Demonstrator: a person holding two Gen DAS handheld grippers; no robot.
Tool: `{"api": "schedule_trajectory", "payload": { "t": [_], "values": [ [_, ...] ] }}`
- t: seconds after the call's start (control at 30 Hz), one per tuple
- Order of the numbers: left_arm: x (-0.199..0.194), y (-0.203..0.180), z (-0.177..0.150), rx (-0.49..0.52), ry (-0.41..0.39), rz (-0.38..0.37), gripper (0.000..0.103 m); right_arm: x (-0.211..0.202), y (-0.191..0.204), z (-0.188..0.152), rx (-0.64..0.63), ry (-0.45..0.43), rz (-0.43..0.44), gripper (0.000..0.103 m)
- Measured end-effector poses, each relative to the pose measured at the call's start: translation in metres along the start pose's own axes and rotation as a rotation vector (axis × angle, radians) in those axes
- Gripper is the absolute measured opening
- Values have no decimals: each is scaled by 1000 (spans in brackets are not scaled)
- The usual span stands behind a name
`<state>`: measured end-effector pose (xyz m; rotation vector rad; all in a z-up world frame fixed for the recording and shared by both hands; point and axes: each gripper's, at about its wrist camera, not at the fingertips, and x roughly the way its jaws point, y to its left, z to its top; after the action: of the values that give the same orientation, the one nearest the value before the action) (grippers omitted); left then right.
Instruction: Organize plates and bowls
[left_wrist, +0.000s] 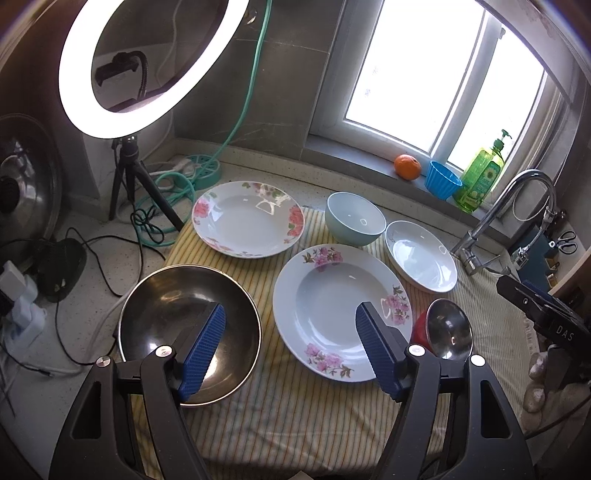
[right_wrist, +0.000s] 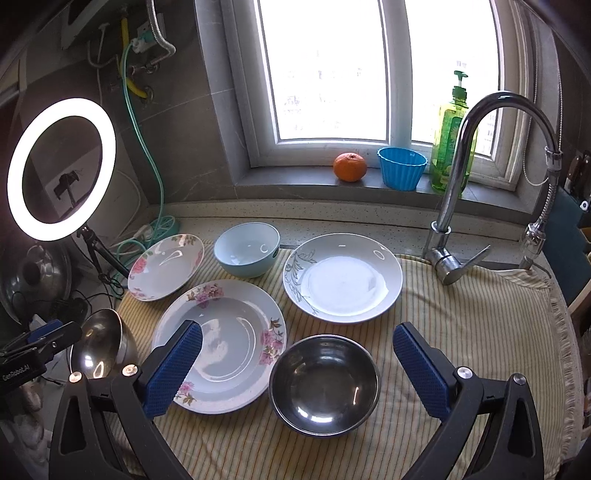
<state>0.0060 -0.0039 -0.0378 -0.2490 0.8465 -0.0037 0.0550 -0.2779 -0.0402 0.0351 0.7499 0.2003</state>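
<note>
- Left wrist view: the big steel bowl (left_wrist: 188, 332) sits at the near left edge of the striped cloth (left_wrist: 280, 417). It looks set there so it can be picked up from the side.
- The rose plate (left_wrist: 248, 218) lies flat at the far left of the cloth, apart from the other dishes. I think the dishes are spread out so each one can be grabbed alone.
- The pink-flower plate (left_wrist: 341, 310) lies flat in the middle, near the grippers. It is wide, so it may make a good bottom for a stack.
- The pale blue bowl (left_wrist: 354, 218) stands upright at the far side, just beside the small leaf plate (left_wrist: 421, 256) on its right.
- The small steel bowl (right_wrist: 324, 384) sits upright near the front, touching or almost touching the rim of the pink-flower plate.
- The left gripper (left_wrist: 290, 349) hangs above the near edge of the cloth, pointing down and forward. Its blue fingers (left_wrist: 201, 350) are wide apart and hold nothing.
- The right gripper (right_wrist: 299, 363) hangs over the small steel bowl, tilted down. Its fingers are spread wide too, and it holds nothing.
- No dish is stacked yet, so the job looks like it is at the start.
</note>
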Motion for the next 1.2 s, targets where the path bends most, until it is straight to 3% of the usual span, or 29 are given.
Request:
{"api": "schedule_trajectory", "payload": {
  "t": [0.2,0.33,0.5,0.6,0.8,0.93,1.2],
  "values": [
    [-2,-1,-14,-85,9,5,65,27,5,17,-41,82,150,86],
    [0,-2,-26,-148,20,3,53,50,11,27,-92,152,216,74],
    [15,-4,-42,-235,82,-32,50,82,14,35,-126,255,291,63],
    [27,-8,-50,-265,130,-55,42,104,15,38,-119,316,340,59],
    [46,-22,-54,-269,176,-74,30,141,14,42,-106,401,351,50],
    [57,-19,-56,-303,199,-75,30,166,13,44,-75,470,353,40],
    [74,-11,-66,-356,235,-43,27,198,17,49,-100,532,335,38]
  ]
}}
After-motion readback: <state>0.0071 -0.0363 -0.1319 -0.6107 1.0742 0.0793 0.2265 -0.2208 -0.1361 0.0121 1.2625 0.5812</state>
